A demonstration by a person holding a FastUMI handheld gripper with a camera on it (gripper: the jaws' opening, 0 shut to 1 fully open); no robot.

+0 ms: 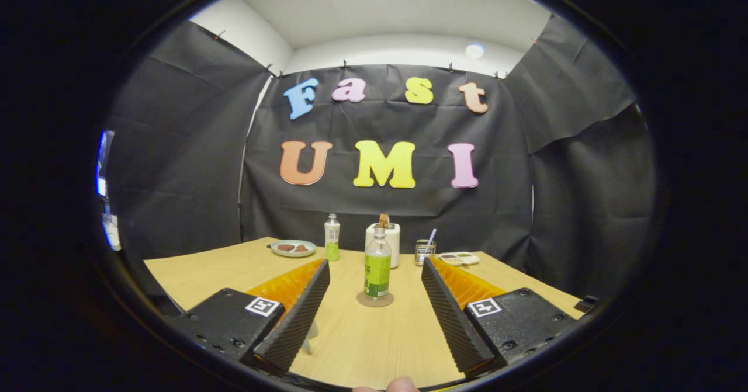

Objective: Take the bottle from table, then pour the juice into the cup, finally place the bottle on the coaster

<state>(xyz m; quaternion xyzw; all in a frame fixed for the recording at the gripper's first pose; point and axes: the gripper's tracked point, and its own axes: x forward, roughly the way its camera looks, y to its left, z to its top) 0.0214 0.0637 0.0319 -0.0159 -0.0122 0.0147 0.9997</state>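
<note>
A pale wooden table [245,269] is seen from a camera riding on the hand-held gripper [375,281], inside a booth walled with black cloth. Going from left to right along the far edge of the table: a round grey-green plate [293,248] holding dark reddish pieces; just beside it a slim clear plastic bottle with a green label and white cap [332,238]; a white cylindrical holder [390,241] with something brown sticking out of the top; a small clear glass cup with a pale straw [425,250]; and a shallow white dish [460,258] with greenish contents. These are lined up well beyond the fingers, seemingly kept clear of the working space.

Nearer, a clear plastic bottle with a green label and uncapped neck [377,268] is stood upright on a round brownish coaster [375,299], in front of the white holder. It is set between and just ahead of the fingertips, untouched by either finger.

The fingers of the hand-held gripper are spread wide apart, with nothing pinched between them. Since the bottle already rests on the coaster with the fingers parted around it, the placing step is judged done or nearly so. A fingertip of the person [402,385] is seen at the very bottom
</note>
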